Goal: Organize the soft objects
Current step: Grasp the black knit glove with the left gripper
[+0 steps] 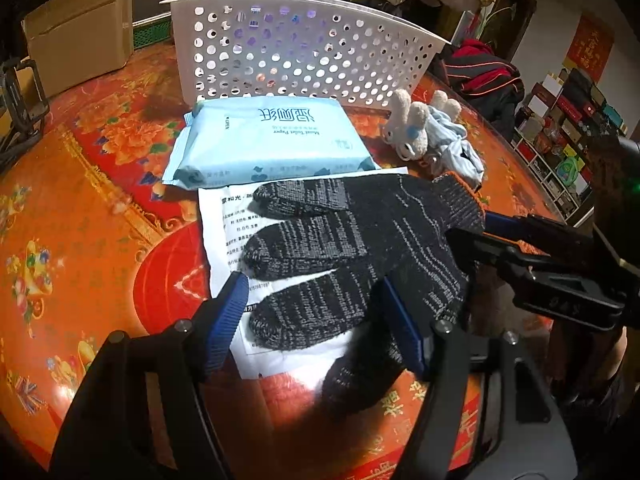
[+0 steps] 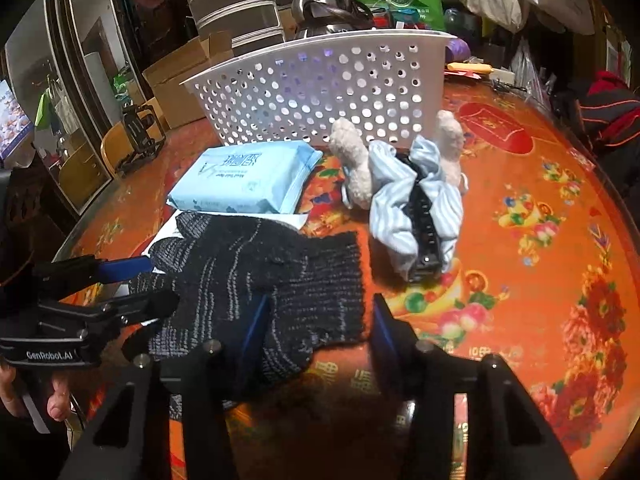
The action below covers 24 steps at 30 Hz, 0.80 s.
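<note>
A black knit glove (image 1: 360, 248) lies flat on a white printed sheet (image 1: 224, 220) on the red flowered table (image 1: 100, 184). My left gripper (image 1: 316, 324) straddles the glove's finger end, its blue pads either side, and the knit looks unsqueezed. My right gripper (image 2: 318, 332) straddles the glove (image 2: 260, 272) at the cuff; one pad lies against the knit, the other stands just off the cuff edge. Each gripper shows in the other's view, the right gripper (image 1: 468, 236) and the left gripper (image 2: 160, 284). A white perforated basket (image 1: 300, 52) stands behind.
A light blue wet-wipe pack (image 1: 264, 140) lies between glove and basket. A plush bunny in striped blue cloth (image 2: 412, 192) lies to the right, with a black clip (image 2: 424, 220) in it. A cardboard box (image 1: 80, 40) and a clothes pile (image 1: 484, 72) stand at the table's edges.
</note>
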Motion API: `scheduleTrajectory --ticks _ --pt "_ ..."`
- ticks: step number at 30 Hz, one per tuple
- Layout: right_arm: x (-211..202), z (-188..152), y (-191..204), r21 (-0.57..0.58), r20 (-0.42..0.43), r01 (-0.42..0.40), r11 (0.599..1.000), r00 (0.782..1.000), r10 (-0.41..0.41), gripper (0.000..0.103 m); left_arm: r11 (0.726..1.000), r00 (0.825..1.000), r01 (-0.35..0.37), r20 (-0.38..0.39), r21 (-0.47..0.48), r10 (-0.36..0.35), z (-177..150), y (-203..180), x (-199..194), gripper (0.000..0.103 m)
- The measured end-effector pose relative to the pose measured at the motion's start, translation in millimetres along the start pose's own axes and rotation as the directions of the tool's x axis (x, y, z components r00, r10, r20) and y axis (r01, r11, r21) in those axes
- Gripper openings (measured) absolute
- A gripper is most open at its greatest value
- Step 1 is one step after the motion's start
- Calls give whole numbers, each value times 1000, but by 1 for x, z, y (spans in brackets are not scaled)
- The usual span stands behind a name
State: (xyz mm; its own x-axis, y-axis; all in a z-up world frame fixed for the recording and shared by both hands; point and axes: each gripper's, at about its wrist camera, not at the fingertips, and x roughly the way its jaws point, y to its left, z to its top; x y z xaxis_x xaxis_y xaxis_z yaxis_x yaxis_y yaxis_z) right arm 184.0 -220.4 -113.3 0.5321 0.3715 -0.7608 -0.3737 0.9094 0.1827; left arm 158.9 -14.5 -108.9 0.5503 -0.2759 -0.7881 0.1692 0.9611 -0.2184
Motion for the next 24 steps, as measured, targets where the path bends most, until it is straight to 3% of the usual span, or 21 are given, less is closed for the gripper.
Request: scheduleTrajectory --ticks 2,10,12,24 --pt "0 0 0 -1 0 -1 1000 1000 1 49 1000 1000 3 3 -3 -3 -1 0 -1 64" --pt "1 -2 1 -15 0 2 1000 1000 -2 47 1000 1000 16 25 -1 -16 -2 -2 -5 38" --pt "0 -3 -1 -18 0 1 1000 1000 -1 44 1000 999 25 27 13 -26 -2 -5 -6 25" --pt "-14 -10 -3 -32 22 -6 999 1000 6 34 996 996 64 66 54 -68 -3 -16 -20 20"
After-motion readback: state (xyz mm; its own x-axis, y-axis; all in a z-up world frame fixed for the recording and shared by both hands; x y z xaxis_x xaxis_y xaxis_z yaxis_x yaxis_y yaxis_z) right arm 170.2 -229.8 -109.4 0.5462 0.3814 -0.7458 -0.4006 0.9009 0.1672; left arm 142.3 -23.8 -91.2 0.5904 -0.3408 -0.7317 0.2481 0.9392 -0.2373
